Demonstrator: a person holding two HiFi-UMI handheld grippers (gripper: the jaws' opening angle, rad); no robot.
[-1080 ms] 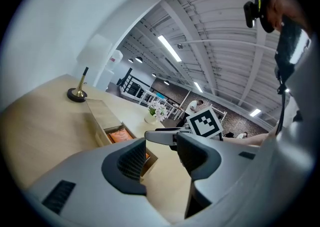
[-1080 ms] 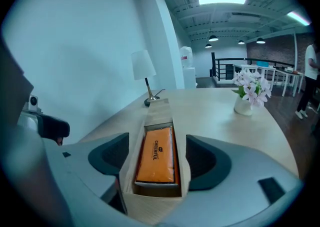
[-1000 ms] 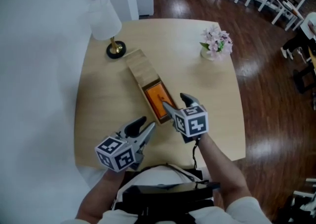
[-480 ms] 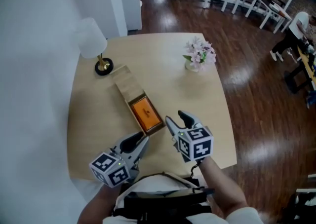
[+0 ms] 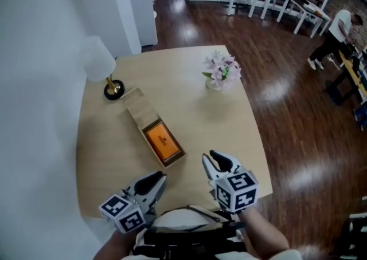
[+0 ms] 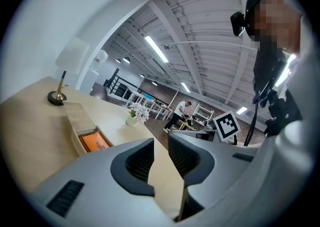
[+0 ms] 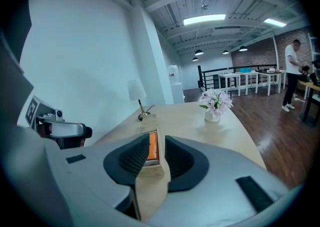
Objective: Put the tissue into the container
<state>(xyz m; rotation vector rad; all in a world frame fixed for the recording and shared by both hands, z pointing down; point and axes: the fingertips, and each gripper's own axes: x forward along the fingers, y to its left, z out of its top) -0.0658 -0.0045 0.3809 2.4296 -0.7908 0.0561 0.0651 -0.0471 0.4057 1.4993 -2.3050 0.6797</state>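
A long wooden container (image 5: 150, 124) lies on the round table, its far half covered by a sliding lid. An orange tissue pack (image 5: 161, 141) sits in the uncovered near half. My left gripper (image 5: 157, 180) hovers at the table's near edge, below and left of the container. My right gripper (image 5: 213, 160) hovers to the container's right, apart from it. Both sets of jaws have just been closing and stand open by a narrow gap with nothing between them. The left gripper view shows the pack (image 6: 95, 142) beyond my left gripper (image 6: 161, 146). The right gripper view shows the container (image 7: 156, 163) ahead of my right gripper (image 7: 156, 153).
A white-shaded lamp (image 5: 100, 64) with a brass foot stands at the table's far left. A small vase of pale flowers (image 5: 221, 73) stands at the far right. Bare tabletop (image 5: 200, 121) lies between them. Dark wooden floor, white tables and a person (image 5: 338, 30) are beyond.
Both grippers have pulled back from the container toward the table's near edge and risen. Their jaws have narrowed. The orange pack stays in the container.
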